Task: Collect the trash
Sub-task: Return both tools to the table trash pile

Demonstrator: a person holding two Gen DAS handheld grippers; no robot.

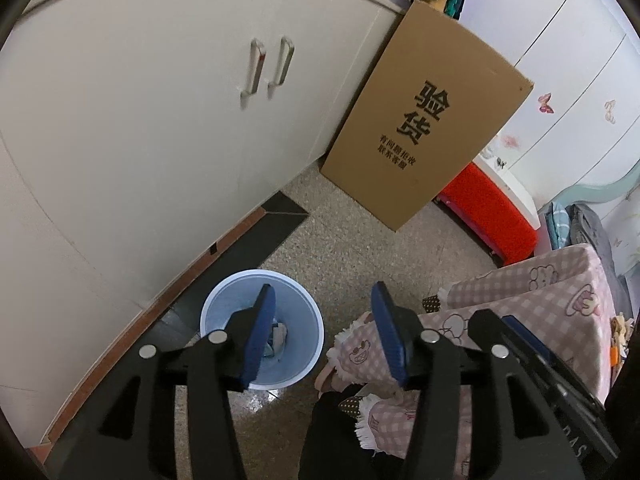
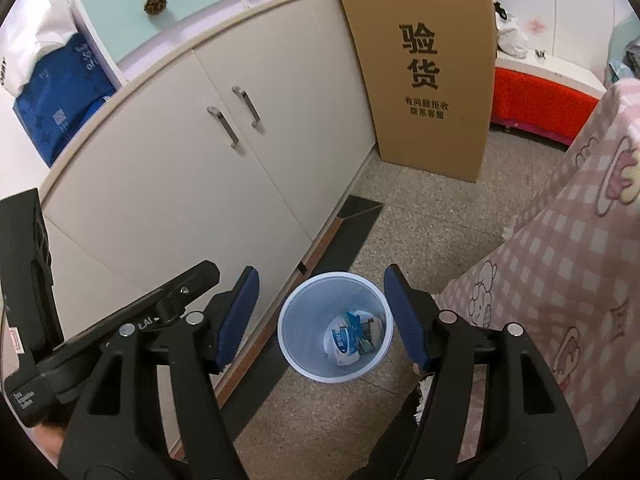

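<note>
Both grippers are held above a pale blue bin (image 2: pixel 335 326) that stands on the speckled floor (image 2: pixel 420 216), close beside the base of a long cream cabinet (image 2: pixel 224 168). In the right wrist view the bin is seen at lower centre, and crumpled trash (image 2: pixel 352 334), white and blue wrappers, is seen lying at its bottom. The right gripper (image 2: pixel 320 316) is held with its blue pads (image 2: pixel 236 320) well apart, the bin framed between them, and nothing is gripped. At the lower left of that view part of the other black tool is seen.

In the left wrist view the bin (image 1: pixel 298 364) is found at lower centre-left, partly hidden behind one blue pad (image 1: pixel 258 340). The left gripper (image 1: pixel 320 336) is also seen with its jaws apart and nothing held between them; a little of the trash (image 1: pixel 278 336) is glimpsed inside the bin.

A tall cardboard box (image 1: pixel 424 120) with black printed characters is leaned against the end of the cabinet, in the upper right of the left view. A red stool (image 1: pixel 490 216) is seen just behind it. A pink checked cloth (image 2: pixel 560 280) with cartoon prints is draped down the right side of both views.
</note>
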